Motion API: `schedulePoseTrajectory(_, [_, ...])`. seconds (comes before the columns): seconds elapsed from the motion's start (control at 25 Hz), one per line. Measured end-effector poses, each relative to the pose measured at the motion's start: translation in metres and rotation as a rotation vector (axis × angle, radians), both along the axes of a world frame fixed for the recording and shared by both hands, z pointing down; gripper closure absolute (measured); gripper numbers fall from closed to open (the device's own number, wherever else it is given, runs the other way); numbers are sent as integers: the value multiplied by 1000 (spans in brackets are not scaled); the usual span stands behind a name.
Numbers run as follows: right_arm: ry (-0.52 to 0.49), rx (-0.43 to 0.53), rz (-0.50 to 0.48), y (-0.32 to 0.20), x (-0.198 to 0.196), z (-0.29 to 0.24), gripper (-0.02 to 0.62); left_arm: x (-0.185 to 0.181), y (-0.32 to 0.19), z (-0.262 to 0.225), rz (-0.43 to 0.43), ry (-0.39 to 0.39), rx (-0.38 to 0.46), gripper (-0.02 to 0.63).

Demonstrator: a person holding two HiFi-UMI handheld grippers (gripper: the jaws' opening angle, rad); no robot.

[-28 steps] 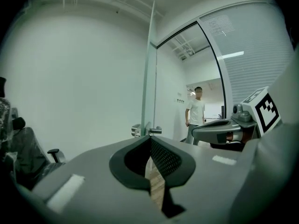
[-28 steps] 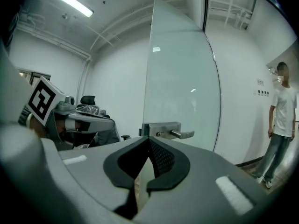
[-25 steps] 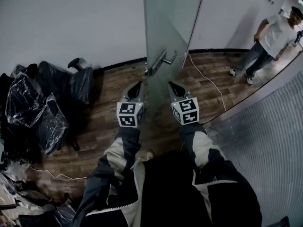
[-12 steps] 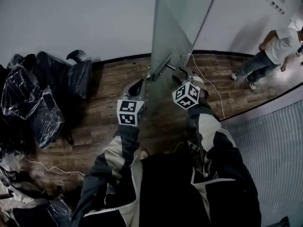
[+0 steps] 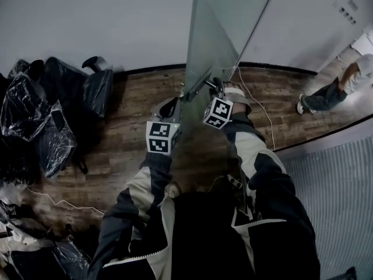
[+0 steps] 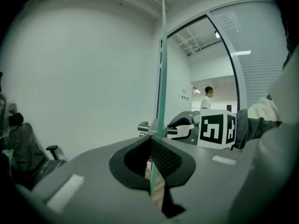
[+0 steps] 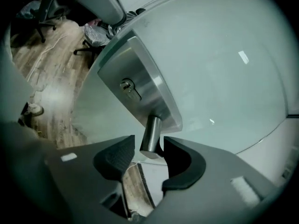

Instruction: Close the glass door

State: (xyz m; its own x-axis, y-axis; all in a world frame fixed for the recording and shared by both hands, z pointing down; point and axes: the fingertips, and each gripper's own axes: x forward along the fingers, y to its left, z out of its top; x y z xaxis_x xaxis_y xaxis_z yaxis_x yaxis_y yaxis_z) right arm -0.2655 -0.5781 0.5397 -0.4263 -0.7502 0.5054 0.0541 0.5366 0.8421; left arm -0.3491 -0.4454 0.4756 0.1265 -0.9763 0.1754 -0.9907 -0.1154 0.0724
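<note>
The glass door (image 5: 205, 45) stands ajar in front of me, its green edge (image 6: 161, 78) running straight up in the left gripper view. A metal lever handle (image 5: 197, 85) sits on a steel lock plate (image 7: 135, 90). My right gripper (image 5: 217, 86) is rolled on its side at the handle. In the right gripper view its jaws (image 7: 149, 142) stand open, with the round handle bar (image 7: 150, 130) between the pads. My left gripper (image 5: 172, 102) is just left of the door's edge, its tips (image 6: 150, 138) together and holding nothing.
Office chairs wrapped in plastic (image 5: 41, 121) crowd the left side of the wooden floor. A white cable (image 5: 256, 105) trails across the floor behind the door. A person (image 5: 335, 92) walks at the far right. Grey ribbed matting (image 5: 332, 185) lies at my right.
My right gripper rolled over, moved forward to the handle and opened around its bar. The left gripper edged toward the door's edge. The person at the back moved further right.
</note>
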Motion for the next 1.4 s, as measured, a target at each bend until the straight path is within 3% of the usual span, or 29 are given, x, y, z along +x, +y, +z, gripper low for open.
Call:
schedulePoseTrajectory(0.08, [25, 37, -5, -3, 0, -1, 454, 0, -1, -3, 2, -2, 7, 606])
schedulePoseTrajectory(0.64, [1, 88, 6, 2, 30, -6, 456, 19, -5, -10, 56, -7, 17, 606])
schedulePoseTrajectory(0.96, [17, 119, 65, 8, 83, -7, 454, 51, -12, -15, 123, -13, 31, 604])
schedulePoseTrajectory(1.4, [61, 142, 217, 7, 185, -3, 462, 135, -26, -20, 289, -15, 44, 606])
